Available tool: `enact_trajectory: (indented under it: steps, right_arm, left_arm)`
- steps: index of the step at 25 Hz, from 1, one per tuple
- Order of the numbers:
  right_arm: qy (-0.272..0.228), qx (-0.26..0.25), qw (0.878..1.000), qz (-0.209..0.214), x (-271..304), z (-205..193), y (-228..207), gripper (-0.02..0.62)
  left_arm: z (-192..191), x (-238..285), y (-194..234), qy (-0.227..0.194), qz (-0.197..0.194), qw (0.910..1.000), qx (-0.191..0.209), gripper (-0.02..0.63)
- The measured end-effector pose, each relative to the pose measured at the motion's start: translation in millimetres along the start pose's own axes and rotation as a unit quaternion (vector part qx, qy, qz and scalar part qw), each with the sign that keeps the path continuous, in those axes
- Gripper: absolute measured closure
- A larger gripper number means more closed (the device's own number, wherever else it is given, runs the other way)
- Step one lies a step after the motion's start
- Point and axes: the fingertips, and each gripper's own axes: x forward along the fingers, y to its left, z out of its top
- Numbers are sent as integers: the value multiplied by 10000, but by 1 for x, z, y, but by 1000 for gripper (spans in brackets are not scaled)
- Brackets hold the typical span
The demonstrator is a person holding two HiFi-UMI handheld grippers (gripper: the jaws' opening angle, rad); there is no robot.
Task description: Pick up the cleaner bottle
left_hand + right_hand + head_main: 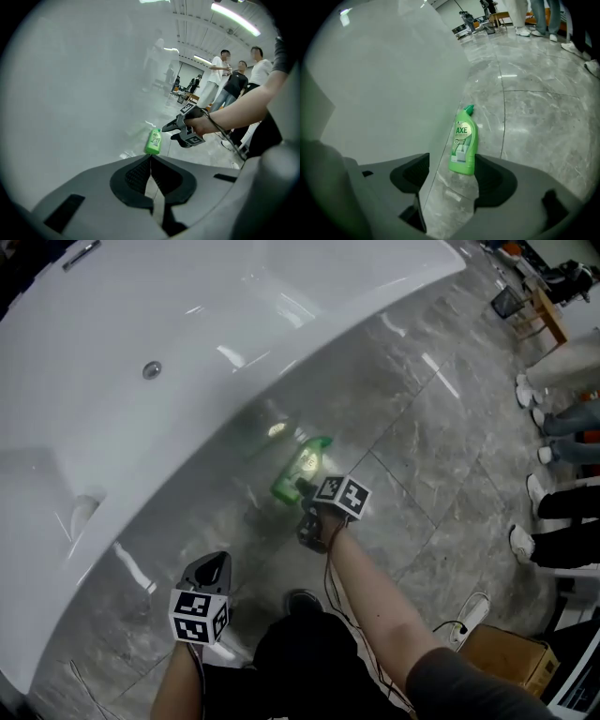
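A green cleaner bottle (304, 467) with a white label stands upright on the grey marble floor, right beside the white bathtub's outer wall. In the right gripper view the bottle (464, 143) is just ahead of my right gripper (452, 164), close to the right-hand jaw; the jaws are open and the pads do not press on it. From the head view my right gripper (302, 489) points at the bottle's base. My left gripper (217, 563) hangs lower left, away from the bottle, with its pads (151, 161) meeting. The bottle (153, 141) and right gripper (174, 127) also show in the left gripper view.
The big white bathtub (187, 352) fills the upper left, its curved wall next to the bottle. Several people's legs and shoes (553, 512) stand at the right. A cardboard box (506, 657) sits at the lower right, and a wooden chair (544, 315) stands far off.
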Motion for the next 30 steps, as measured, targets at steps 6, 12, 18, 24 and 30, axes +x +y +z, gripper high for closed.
enact_trajectory:
  steps: [6,12,18,24,30]
  right_arm:
    - [88,-566,9976,-389,67,20,-21,295]
    - [108,-746,9941,-776,100,27,-33,291]
    - [-222,-878,9876,-1278,120,48,-39,258]
    - [-121,-1153,9822,-1481,140,49,-32,207]
    - [-387,-1113,9868,-1112,141,50,-42,198]
  left_arm:
    - [-21,52,17,-170,-243,9994,187,593]
    - [-34,70,48,-395,56,9991,-139,592]
    - [-50,80,55,-324,134,9994,-20,593]
    - [-58,84,57,-227,182,9996,-2,592]
    - [-64,94,52,-71,94,9997,207,592]
